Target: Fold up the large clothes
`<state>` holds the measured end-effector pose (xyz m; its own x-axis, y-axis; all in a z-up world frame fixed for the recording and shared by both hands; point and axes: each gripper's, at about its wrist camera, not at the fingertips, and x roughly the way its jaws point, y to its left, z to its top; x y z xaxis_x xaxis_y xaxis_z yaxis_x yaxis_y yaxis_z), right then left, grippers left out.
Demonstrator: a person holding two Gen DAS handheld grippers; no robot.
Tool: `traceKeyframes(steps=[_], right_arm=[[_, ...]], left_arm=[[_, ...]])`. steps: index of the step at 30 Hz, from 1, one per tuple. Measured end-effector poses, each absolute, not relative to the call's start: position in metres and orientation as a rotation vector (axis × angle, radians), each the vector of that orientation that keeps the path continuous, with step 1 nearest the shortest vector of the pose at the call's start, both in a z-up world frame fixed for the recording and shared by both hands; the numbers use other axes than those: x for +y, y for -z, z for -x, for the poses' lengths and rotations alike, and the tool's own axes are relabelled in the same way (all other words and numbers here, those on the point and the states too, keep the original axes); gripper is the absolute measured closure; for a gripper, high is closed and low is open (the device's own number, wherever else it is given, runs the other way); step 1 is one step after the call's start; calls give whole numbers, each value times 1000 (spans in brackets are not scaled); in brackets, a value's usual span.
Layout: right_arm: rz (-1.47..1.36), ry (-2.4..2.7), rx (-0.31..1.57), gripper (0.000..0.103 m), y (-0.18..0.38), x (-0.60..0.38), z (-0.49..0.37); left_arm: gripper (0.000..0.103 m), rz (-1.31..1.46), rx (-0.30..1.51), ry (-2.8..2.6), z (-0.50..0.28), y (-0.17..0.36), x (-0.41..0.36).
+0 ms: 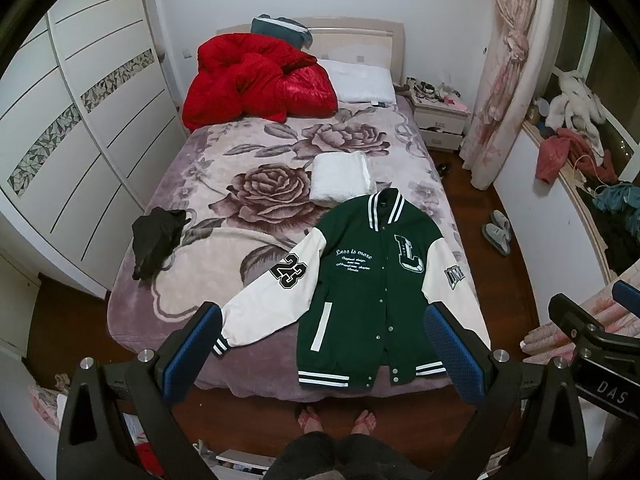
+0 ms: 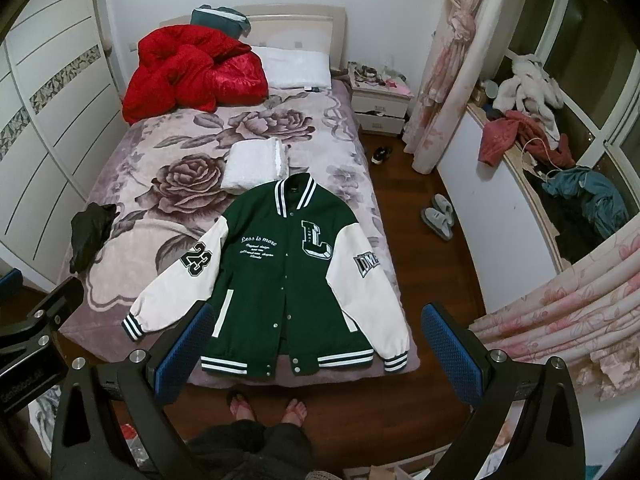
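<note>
Jacket (image 1: 372,280) lay flat, unfolded, at bed (image 1: 208,240) foot edge; L tool (image 1: 324,354) & R tool (image 2: 316,354) released, above, empty.

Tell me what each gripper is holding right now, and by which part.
Nothing is held. The left gripper and right gripper both hang open above the varsity jacket, which lies flat on the bed, untouched.

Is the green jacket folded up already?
No, the green jacket lies spread out flat on the bed, front up, with both white sleeves stretched out to its sides.
</note>
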<state>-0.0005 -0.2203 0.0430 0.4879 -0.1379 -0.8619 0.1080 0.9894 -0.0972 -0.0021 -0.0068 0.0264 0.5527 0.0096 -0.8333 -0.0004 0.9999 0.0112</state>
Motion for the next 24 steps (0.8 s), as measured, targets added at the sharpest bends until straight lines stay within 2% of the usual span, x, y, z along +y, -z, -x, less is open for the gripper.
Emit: traceKeyframes(steps=[24], right_arm=[[31,152,1043,0,-45,-215,4]], left_arm=[[0,-6,979,2,4,-26,-2]])
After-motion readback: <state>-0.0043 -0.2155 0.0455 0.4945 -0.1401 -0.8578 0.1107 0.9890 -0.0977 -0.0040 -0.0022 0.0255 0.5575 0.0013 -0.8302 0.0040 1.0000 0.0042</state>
